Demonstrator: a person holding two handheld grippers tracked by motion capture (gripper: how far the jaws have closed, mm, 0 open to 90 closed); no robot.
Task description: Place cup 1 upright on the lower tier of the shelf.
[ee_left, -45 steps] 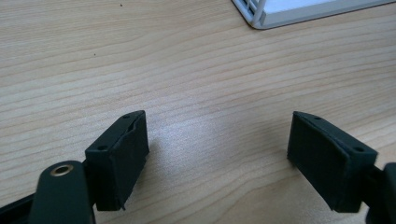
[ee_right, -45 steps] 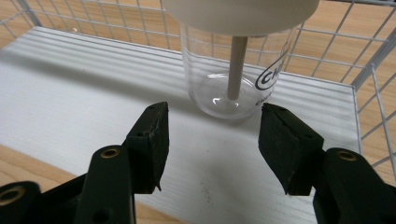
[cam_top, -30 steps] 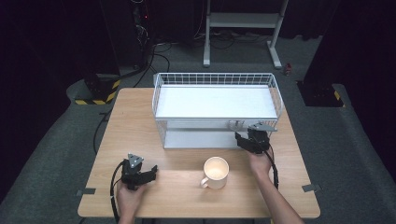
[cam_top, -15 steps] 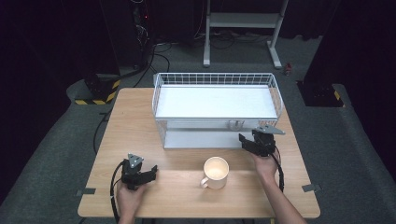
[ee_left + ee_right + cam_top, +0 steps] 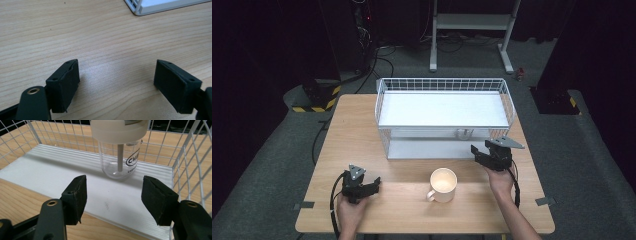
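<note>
While both hands rest low on the wooden table (image 5: pixel 362 125), the left gripper (image 5: pixel 116 82) lies at lower left, jaws apart over bare wood grain. The right gripper (image 5: pixel 113 195), at centre right, points its parted jaws into the white wire rack (image 5: pixel 442 107), holding nothing. One clear cup (image 5: pixel 119 152) with a white lid stands on the lower shelf. One cream mug (image 5: pixel 443 185) sits at lower centre.

I am working in what looks like a lab or recording studio, dark all round. A lit wooden table (image 5: pixel 362 125) stands on grey carpet (image 5: pixel 272 150). Beyond the table is a white metal stand (image 5: pixel 472 30) with loose cables (image 5: pixel 382 55) beside it on the floor. Left of the table sits a block with yellow and black hazard stripes (image 5: pixel 314 102).
</note>
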